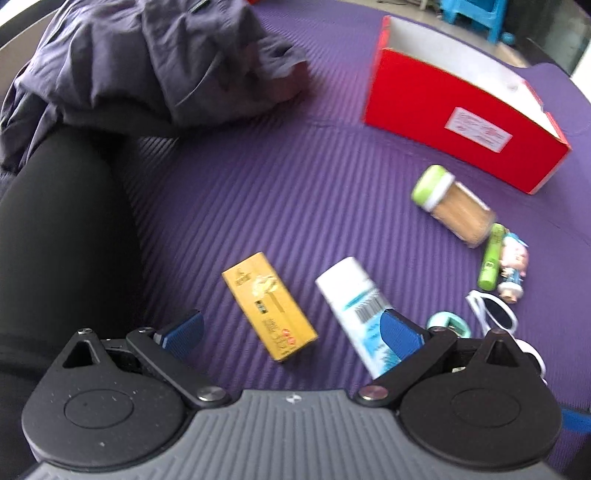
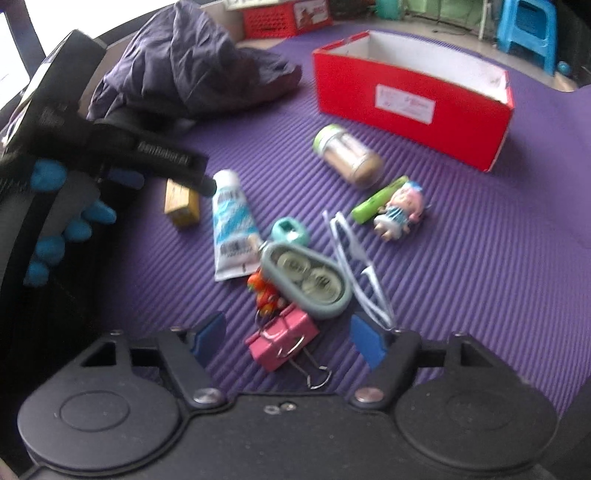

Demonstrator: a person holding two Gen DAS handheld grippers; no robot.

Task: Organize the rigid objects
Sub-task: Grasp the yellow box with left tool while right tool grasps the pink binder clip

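Note:
My left gripper (image 1: 291, 332) is open and empty, low over a yellow box (image 1: 269, 305) and a white-and-blue tube (image 1: 360, 312) on the purple mat. My right gripper (image 2: 291, 338) is open and empty, with a pink binder clip (image 2: 282, 341) between its fingers. Ahead of it lie a grey-green case (image 2: 306, 280), a small red toy (image 2: 264, 291), white sunglasses (image 2: 356, 266), a teal round item (image 2: 290, 230), a doll (image 2: 400, 210), a green stick (image 2: 378, 199) and a toothpick jar (image 2: 347, 155). The open red box (image 2: 413, 99) stands at the back; it also shows in the left wrist view (image 1: 461, 114).
A crumpled dark purple jacket (image 2: 192, 62) lies at the back left of the mat (image 2: 461, 277). The left hand-held gripper (image 2: 110, 147) and a blue-gloved hand (image 2: 55, 221) sit at the left. A blue stool (image 2: 528, 29) and a red crate (image 2: 284, 16) stand beyond the mat.

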